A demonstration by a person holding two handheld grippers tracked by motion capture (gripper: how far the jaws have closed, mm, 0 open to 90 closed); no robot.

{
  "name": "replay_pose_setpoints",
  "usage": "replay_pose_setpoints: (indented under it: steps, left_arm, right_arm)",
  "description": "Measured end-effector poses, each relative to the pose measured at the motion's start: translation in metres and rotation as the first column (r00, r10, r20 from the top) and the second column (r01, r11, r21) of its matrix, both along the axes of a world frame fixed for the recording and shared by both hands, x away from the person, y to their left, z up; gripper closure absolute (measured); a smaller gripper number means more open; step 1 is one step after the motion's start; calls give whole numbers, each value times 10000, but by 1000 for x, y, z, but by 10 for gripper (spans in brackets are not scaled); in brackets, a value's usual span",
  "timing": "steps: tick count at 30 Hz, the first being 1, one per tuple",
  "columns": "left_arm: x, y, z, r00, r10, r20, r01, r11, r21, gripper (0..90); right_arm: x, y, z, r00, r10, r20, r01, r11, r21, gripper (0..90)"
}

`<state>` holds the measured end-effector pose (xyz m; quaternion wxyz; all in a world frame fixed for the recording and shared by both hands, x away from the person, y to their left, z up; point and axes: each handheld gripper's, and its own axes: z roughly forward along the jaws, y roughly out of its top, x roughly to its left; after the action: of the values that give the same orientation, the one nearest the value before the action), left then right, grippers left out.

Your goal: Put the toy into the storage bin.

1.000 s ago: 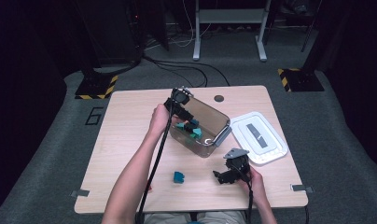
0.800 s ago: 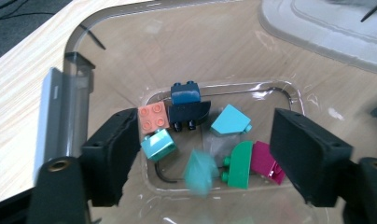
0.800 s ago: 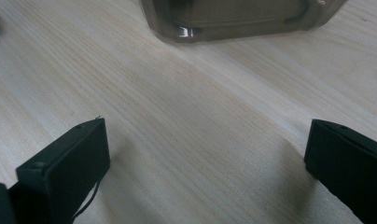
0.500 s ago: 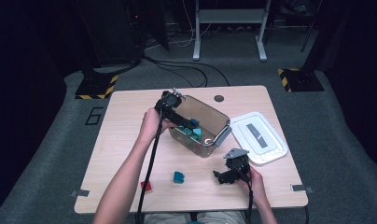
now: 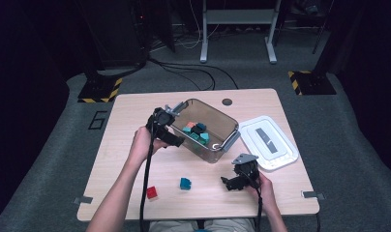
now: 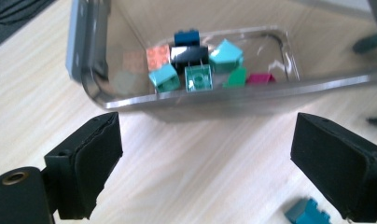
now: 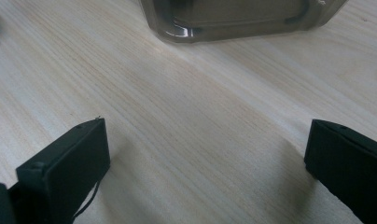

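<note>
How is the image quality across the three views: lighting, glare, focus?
High view: the table is lit, the surroundings are nearly black, detail is soft. Left gripper view: the clear bin shows glare along its rim, and the blocks inside are slightly blurred. Right gripper view: the wood grain is sharp mid-frame, and the bin's base at the top is soft.

A large digit, apparently a 6 [image 5: 97,119], is marked on the grey floor (left of the table [image 5: 135,104]).
</note>
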<state>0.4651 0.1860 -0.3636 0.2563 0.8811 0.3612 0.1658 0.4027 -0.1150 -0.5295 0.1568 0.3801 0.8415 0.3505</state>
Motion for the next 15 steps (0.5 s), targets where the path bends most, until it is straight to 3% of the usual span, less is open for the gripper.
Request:
replay_pose_setpoints:
  steps: [5, 15]
  left_arm:
    - [-13, 11, -14, 9999, 47, -137, -45, 9998, 196, 82]
    - [-32, 37, -41, 9975, 419, -569, -408, 9990, 201, 61]
  right_arm:
    - [0, 0, 0, 10000, 3, 0, -3, 10000, 0, 0]
    - [0, 0, 0, 10000, 5, 7, -5, 10000, -1, 0]
